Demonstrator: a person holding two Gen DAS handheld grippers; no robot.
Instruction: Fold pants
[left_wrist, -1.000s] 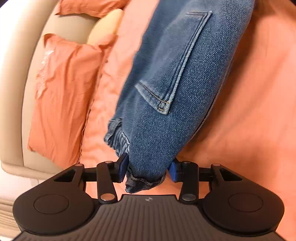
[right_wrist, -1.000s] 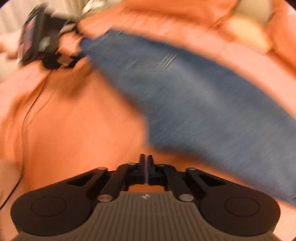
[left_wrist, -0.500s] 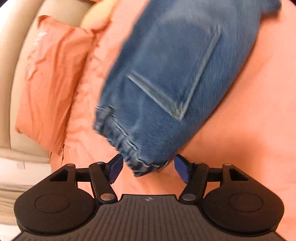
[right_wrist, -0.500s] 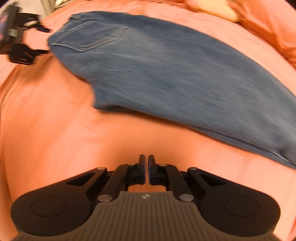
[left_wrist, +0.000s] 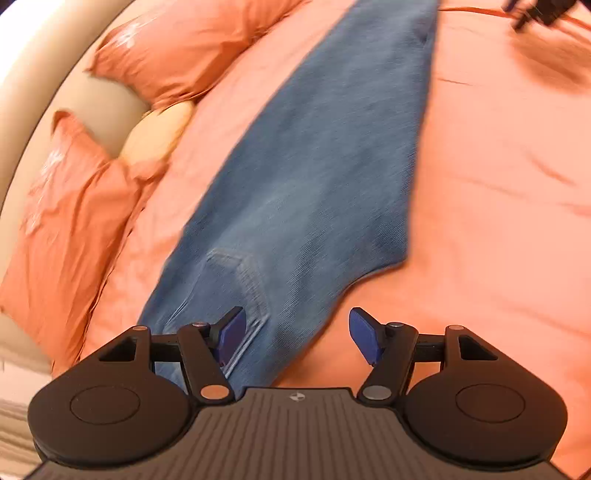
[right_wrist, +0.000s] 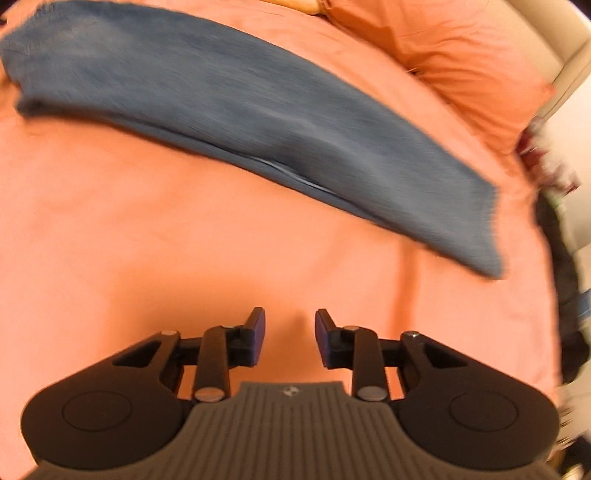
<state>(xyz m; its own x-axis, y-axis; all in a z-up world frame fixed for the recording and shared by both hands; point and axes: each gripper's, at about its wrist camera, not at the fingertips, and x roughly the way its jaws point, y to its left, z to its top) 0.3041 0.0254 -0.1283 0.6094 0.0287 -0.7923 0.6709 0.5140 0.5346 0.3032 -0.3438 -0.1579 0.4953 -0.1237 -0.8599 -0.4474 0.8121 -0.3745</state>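
Blue denim pants (left_wrist: 314, 177) lie stretched out long on the orange bed sheet (left_wrist: 498, 221), legs folded one over the other. In the left wrist view their waist end with a back pocket reaches under my left gripper (left_wrist: 295, 338), which is open and holds nothing. In the right wrist view the pants (right_wrist: 258, 114) run from the upper left to the hem at the right. My right gripper (right_wrist: 290, 339) is open and empty above bare sheet (right_wrist: 184, 240), well short of the pants.
Orange pillows (left_wrist: 74, 221) and a beige headboard (left_wrist: 29, 92) lie to the left in the left wrist view. A pillow (right_wrist: 461, 66) sits beyond the pants in the right wrist view. Dark clutter (right_wrist: 561, 258) lines the bed's right edge. A dark device (left_wrist: 543, 11) is at the far top right.
My left gripper has let go of the waist end and opened wide; the pants now lie flat. My right gripper has opened from shut and swung toward the hem end.
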